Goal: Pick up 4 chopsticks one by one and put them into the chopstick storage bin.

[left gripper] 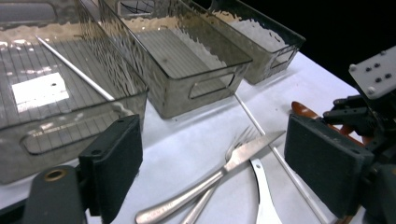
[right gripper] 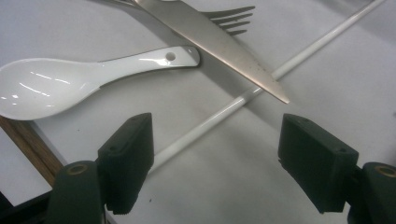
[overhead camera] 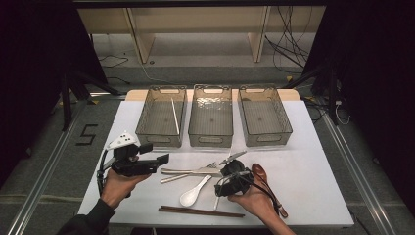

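A white table (overhead camera: 303, 161) stands on a grey floor, with three clear bins in a row at its far edge. A white chopstick already lies in the left bin (overhead camera: 161, 116). Your right gripper (right gripper: 215, 168) hangs open just above the second chopstick (right gripper: 219, 109), which lies under the knife (right gripper: 219, 42) beside the white spoon (right gripper: 60, 81). Your left gripper (left gripper: 212, 163) is open too, holding nothing, near the left bin.

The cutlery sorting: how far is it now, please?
Done, it seems: one white chopstick lies in the left bin. In hand: the right gripper, open, is over the second white chopstick on the table; the left gripper is open and holds nothing. Left: knife, fork, white spoon, wooden spoon, brown chopsticks. The other two bins look empty.
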Demonstrator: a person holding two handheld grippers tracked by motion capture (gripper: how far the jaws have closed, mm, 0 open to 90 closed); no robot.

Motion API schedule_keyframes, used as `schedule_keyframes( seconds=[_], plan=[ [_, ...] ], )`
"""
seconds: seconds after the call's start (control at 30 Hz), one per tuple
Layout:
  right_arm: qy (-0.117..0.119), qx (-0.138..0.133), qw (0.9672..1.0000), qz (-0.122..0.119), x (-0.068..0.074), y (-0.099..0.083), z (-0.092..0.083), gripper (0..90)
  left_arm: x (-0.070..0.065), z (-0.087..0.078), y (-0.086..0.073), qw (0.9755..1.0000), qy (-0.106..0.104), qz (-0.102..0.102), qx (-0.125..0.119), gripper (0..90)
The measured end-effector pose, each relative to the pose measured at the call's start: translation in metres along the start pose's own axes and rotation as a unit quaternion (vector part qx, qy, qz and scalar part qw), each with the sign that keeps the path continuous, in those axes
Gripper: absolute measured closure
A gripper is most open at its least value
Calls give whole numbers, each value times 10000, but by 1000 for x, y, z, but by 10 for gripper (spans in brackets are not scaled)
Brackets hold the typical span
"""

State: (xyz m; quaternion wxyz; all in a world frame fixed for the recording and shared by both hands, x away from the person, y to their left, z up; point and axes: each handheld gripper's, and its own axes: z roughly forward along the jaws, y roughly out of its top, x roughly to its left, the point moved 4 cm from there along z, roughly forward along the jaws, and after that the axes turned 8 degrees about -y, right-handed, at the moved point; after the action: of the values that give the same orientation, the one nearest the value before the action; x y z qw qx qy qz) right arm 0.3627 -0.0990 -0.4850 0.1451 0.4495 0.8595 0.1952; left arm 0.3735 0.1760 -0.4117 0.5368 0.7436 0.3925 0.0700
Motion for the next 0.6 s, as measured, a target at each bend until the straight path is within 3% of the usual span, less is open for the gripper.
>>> schedule_keyframes(
  seconds=[0.6],
  plan=[
    [-137, 303, 9991, -280, 8, 2, 17, 275, -5, -2, -10, 9999, -40, -20, 109, 177]
  ],
)
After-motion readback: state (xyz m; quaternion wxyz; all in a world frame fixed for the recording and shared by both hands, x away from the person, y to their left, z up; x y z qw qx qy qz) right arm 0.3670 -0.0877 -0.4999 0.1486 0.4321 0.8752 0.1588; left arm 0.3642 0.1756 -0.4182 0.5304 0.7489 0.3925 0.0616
